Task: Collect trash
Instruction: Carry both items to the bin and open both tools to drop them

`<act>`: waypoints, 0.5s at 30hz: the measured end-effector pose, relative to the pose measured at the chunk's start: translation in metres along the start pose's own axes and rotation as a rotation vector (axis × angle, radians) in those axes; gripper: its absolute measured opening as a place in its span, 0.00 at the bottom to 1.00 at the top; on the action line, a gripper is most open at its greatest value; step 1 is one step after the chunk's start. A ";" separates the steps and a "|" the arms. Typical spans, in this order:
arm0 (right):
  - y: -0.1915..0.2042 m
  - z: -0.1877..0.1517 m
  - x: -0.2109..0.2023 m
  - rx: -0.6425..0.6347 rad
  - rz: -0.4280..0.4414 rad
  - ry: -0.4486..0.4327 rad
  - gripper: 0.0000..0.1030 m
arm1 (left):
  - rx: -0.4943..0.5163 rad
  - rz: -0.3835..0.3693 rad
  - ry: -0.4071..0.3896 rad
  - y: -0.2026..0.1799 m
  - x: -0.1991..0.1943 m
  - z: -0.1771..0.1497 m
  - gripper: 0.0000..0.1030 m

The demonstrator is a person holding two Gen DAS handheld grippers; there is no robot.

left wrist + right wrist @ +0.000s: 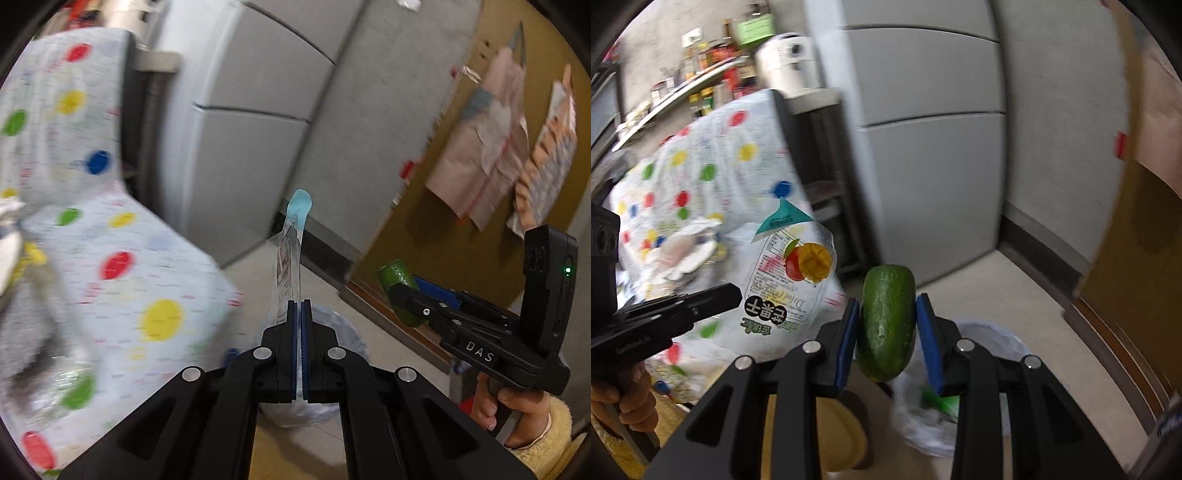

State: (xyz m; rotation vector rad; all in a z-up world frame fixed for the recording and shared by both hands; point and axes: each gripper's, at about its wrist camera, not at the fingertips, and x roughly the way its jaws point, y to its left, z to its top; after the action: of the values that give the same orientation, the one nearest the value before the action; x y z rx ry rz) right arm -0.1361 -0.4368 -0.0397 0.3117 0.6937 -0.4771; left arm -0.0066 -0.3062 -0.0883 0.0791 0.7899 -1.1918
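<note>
My left gripper is shut on an empty dried-mango snack pouch, held edge-on above the floor; the same pouch shows flat in the right wrist view, with the left gripper at its left edge. My right gripper is shut on a green avocado between its blue pads; it shows in the left wrist view too, to the right of the pouch. A trash bin lined with a clear plastic bag stands on the floor below both grippers, also seen behind the left fingers.
A table covered with a white polka-dot cloth stands on the left, with crumpled wrappers on it. A grey fridge stands behind. A brown door with papers is on the right. A yellow stool is below.
</note>
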 end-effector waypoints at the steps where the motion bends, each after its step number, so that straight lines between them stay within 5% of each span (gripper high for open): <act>1: -0.008 -0.003 0.000 0.011 -0.018 0.005 0.31 | 0.017 -0.019 0.018 -0.009 0.014 -0.002 0.01; 15: -0.099 -0.050 0.047 0.175 -0.126 0.123 0.31 | 0.063 -0.132 0.235 -0.057 0.149 -0.011 0.04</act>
State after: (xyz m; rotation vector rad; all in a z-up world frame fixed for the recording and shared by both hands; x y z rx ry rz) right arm -0.1825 -0.5148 -0.1195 0.4663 0.7963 -0.6443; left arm -0.0397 -0.4433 -0.1641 0.2251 0.9756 -1.3480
